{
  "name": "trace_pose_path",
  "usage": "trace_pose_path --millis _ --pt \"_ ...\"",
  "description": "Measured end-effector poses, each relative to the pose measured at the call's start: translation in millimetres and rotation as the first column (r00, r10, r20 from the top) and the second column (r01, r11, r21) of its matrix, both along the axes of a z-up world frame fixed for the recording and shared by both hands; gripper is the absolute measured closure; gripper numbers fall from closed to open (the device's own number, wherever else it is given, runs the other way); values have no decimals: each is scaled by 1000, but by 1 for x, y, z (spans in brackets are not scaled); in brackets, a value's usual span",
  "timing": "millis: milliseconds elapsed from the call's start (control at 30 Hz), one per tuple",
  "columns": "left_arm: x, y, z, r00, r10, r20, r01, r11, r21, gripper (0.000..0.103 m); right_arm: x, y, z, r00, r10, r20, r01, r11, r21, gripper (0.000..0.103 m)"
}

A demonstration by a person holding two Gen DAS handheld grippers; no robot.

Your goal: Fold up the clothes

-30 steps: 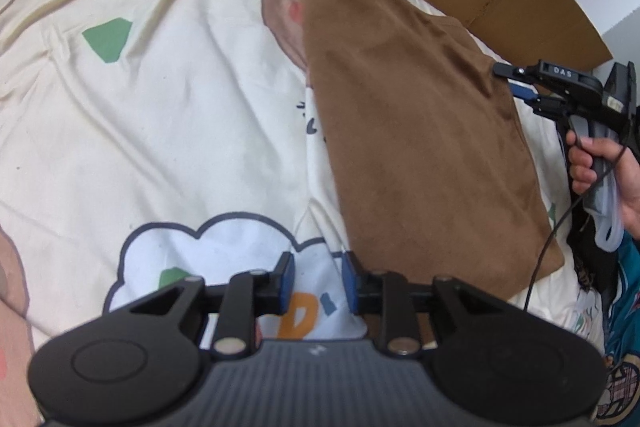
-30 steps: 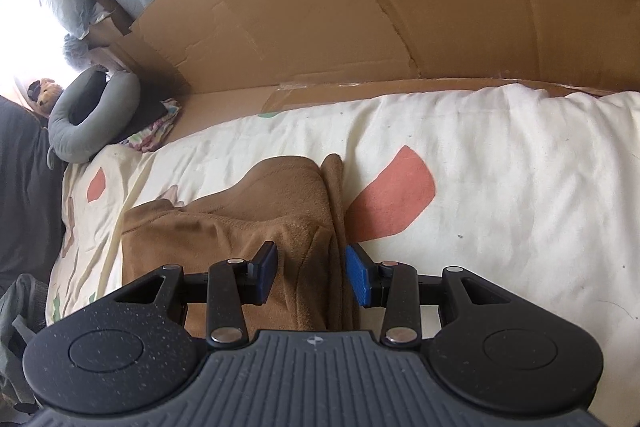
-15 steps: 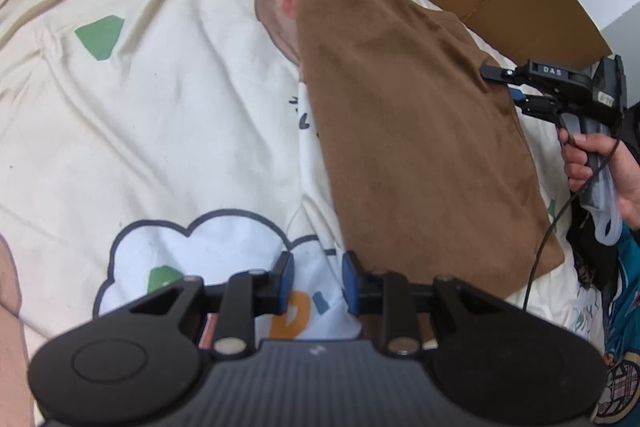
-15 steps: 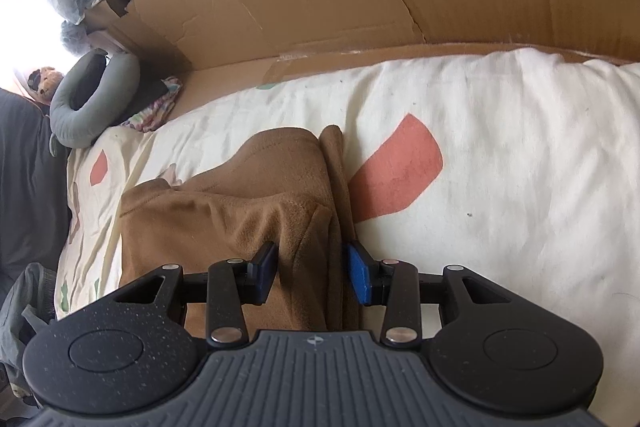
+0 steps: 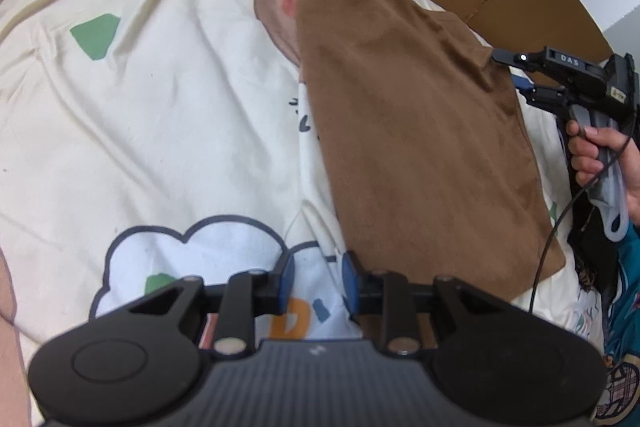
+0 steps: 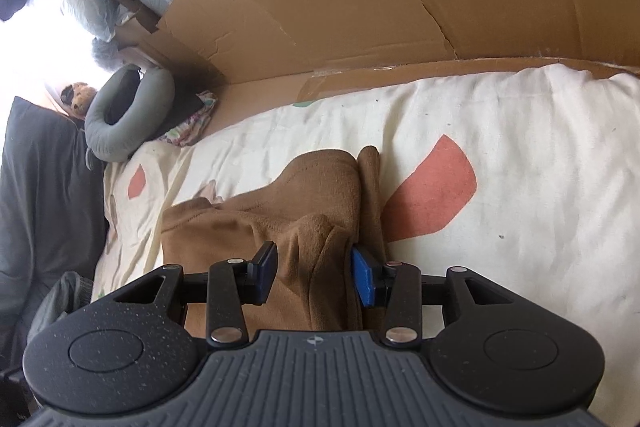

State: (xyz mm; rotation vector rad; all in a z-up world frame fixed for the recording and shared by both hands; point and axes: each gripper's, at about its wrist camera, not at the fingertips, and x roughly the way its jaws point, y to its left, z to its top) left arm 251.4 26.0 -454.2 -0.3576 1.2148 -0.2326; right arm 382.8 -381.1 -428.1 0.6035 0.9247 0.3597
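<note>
A brown fleece garment (image 5: 404,131) lies folded into a long strip on the cream printed bedsheet (image 5: 160,115). My left gripper (image 5: 318,285) hovers at the strip's near left corner. Its jaws stand a little apart with only sheet showing between them, and the right pad is beside the garment's edge. My right gripper (image 5: 520,77) sits at the strip's far right edge, held by a hand (image 5: 592,155). In the right wrist view the brown garment (image 6: 304,211) bunches up and fills the gap of my right gripper (image 6: 314,277), with both pads against it.
Cardboard panels (image 6: 360,7) wall the far side of the bed. A grey neck pillow (image 6: 124,123) and a dark cushion (image 6: 36,195) lie at the bed's left end. A cable (image 5: 548,239) hangs from the right gripper beside the person's teal clothing (image 5: 624,307).
The brown fabric has bunched higher between the right gripper's pads as that gripper tilted. The left gripper has stayed where it was, jaws unchanged.
</note>
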Motion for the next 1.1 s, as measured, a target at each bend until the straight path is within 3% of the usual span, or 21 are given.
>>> trace_pose_path --millis 133,267,467,667,800,933,1100 --pt "1 3 -1 1000 12 -11 -13 1000 -16 75 11 -1 -11 1000 -11 -25 11 1000 14 58" --pt "0 5 -2 1000 19 -16 -19 999 -25 75 20 -2 -25 999 -21 -37 25 994 102 58" --pt "1 6 -1 1000 19 -15 -20 999 -25 75 26 -1 -20 998 -55 13 51 983 175 59" --pt "0 6 -1 1000 21 -14 -21 999 -25 74 29 1 -2 995 -58 84 46 990 136 59" --pt "-1 5 -1 1000 23 -12 -23 999 -24 74 31 -7 5 985 -136 105 127 988 88 59" --pt "-1 4 0 999 35 -11 -35 999 -29 74 27 -19 10 980 -171 99 165 984 64 59" --pt "-4 7 2 998 61 -7 -61 997 -46 74 8 -24 13 987 -144 65 143 989 33 58"
